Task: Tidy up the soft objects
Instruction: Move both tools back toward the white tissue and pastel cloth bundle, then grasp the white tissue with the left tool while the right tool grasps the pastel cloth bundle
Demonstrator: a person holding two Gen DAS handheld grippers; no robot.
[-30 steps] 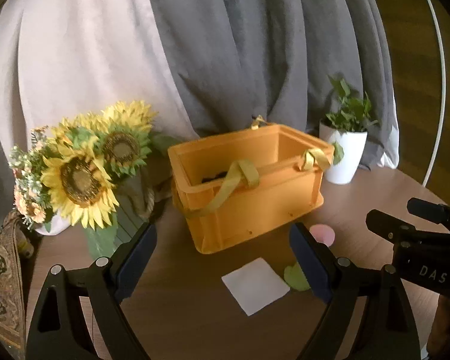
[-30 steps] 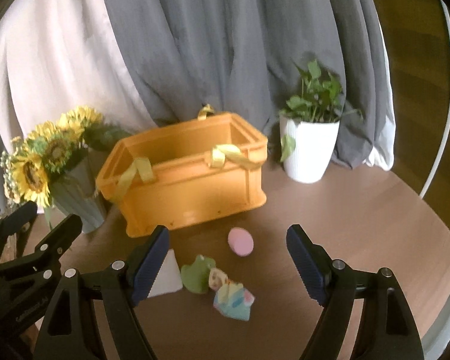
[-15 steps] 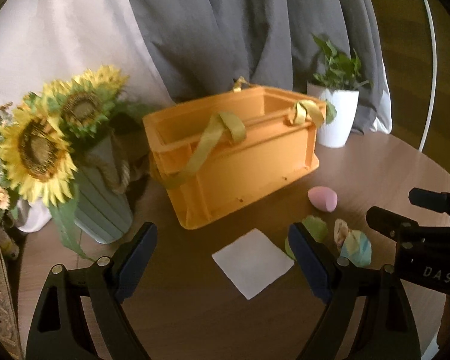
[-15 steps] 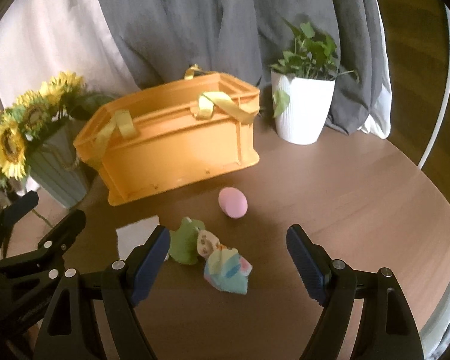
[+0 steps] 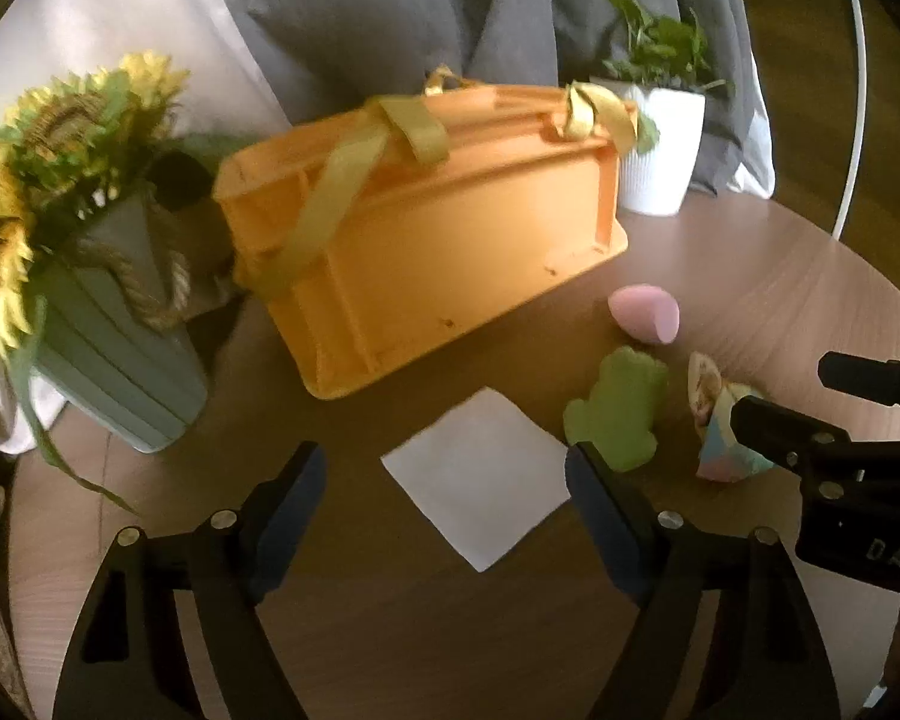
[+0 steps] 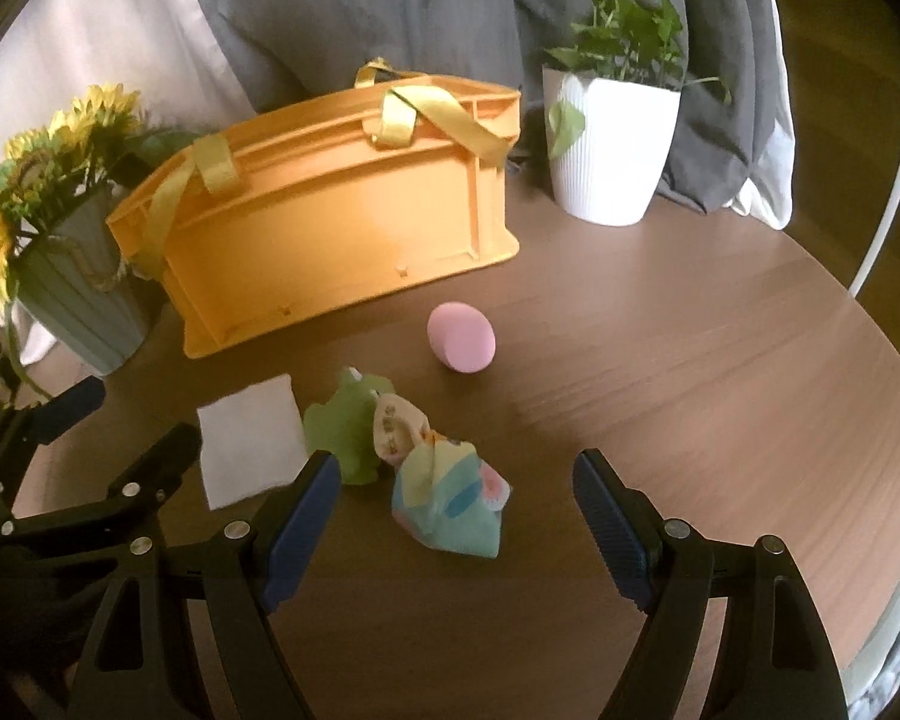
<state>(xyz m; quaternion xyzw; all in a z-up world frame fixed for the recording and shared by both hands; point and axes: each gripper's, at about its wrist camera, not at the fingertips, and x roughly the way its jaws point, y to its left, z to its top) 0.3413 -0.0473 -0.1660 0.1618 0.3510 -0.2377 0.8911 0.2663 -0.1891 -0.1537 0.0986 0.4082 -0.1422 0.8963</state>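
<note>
The left gripper (image 5: 444, 504) hangs over one white square cloth (image 5: 477, 474), its jaws closing but gripping nothing; the right gripper (image 6: 453, 516) stands apart over one pastel pouch (image 6: 450, 507); beside them lie one green sponge (image 6: 345, 429) and one pink egg-shaped sponge (image 6: 461, 337); farther toward the table's (image 6: 690, 372) back edge stand one orange crate (image 6: 330, 222), one potted plant (image 6: 609, 150) and one sunflower vase (image 6: 81, 288).

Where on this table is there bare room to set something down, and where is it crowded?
The widest bare wood lies right of the pink sponge, in front of the white plant pot. A smaller patch sits near the table edge below the white square pad. It is crowded between the orange crate and the green piece and pastel pouch.
</note>
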